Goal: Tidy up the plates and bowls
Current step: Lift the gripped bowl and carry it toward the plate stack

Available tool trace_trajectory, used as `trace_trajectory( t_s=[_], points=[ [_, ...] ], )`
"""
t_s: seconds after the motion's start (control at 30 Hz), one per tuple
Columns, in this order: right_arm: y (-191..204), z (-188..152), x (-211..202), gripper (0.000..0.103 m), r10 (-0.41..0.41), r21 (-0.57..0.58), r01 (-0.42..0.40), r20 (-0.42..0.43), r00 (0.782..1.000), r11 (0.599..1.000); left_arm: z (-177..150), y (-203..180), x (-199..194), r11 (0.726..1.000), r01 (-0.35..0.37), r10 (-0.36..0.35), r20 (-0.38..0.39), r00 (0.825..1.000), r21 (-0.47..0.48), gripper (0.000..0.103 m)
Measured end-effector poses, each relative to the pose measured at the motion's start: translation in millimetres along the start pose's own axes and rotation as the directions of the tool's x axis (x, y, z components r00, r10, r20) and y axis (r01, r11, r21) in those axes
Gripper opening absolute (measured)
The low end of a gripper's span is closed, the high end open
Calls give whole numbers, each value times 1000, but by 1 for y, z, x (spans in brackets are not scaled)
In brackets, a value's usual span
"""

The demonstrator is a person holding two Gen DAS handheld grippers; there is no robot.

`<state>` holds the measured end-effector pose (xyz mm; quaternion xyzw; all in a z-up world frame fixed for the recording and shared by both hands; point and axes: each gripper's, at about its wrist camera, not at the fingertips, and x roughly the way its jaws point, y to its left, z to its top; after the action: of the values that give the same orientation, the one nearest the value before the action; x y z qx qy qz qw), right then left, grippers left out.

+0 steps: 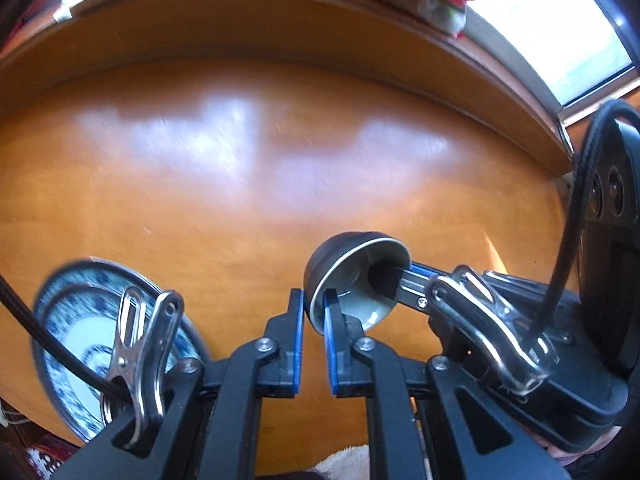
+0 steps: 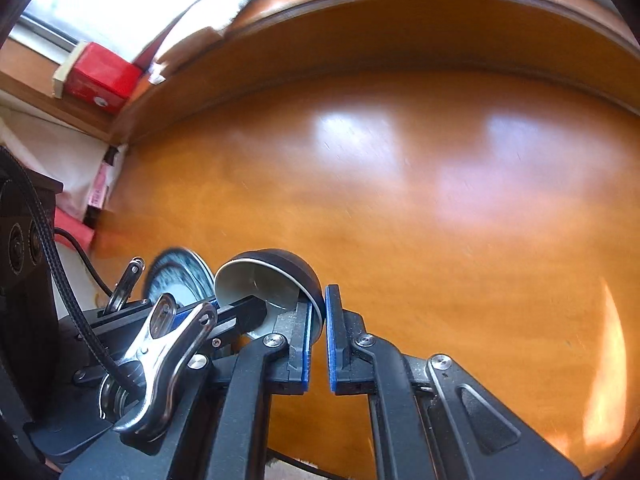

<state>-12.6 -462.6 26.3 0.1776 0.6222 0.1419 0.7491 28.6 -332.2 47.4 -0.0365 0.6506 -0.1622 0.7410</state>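
Left gripper [image 1: 314,312]: jaws narrowly apart, clamped on rim of bowl [image 1: 352,280]; one finger inside, one outside wall. Right gripper [image 2: 319,316]: jaws narrowly apart, clamped on opposite rim of same bowl. Bowl dark outside, pale inside, tilted on side, held above wooden table [image 1: 240,200]. Blue-patterned plate [image 1: 80,320] flat on table, left of bowl, apart from it, near front table edge. Beyond bowl: broad bare tabletop up to raised back ledge [image 1: 280,20].
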Motion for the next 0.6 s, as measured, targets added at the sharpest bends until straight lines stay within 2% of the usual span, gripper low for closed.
trace_trajectory(
  t_s=[0.2, 0.37, 0.47, 0.53, 0.6],
  points=[
    [-16, -8, 8, 7, 2, 11, -1, -28, 1000, 1000, -9, -11, 17, 1000, -15, 15, 0, 1000, 13, 9],
    [-12, -2, 11, 7, 27, 39, -25, -39, 999, 999, -10, 0, 12, 1000, 8, -8, -18, 1000, -5, 9],
    [-9, 1, 9, 8, 15, 40, -14, -24, 1000, 999, 3, -1, 21, 1000, -2, 3, -48, 999, 9, 17],
    [-11, 2, 12, 8, 19, 63, -18, -25, 999, 998, 6, 6, 24, 1000, 19, -18, -65, 998, 6, 22],
    [-11, 3, 15, 8, 38, 97, -36, -19, 999, 995, 13, 12, 24, 999, 43, -42, -66, 997, 12, 23]
  ],
)
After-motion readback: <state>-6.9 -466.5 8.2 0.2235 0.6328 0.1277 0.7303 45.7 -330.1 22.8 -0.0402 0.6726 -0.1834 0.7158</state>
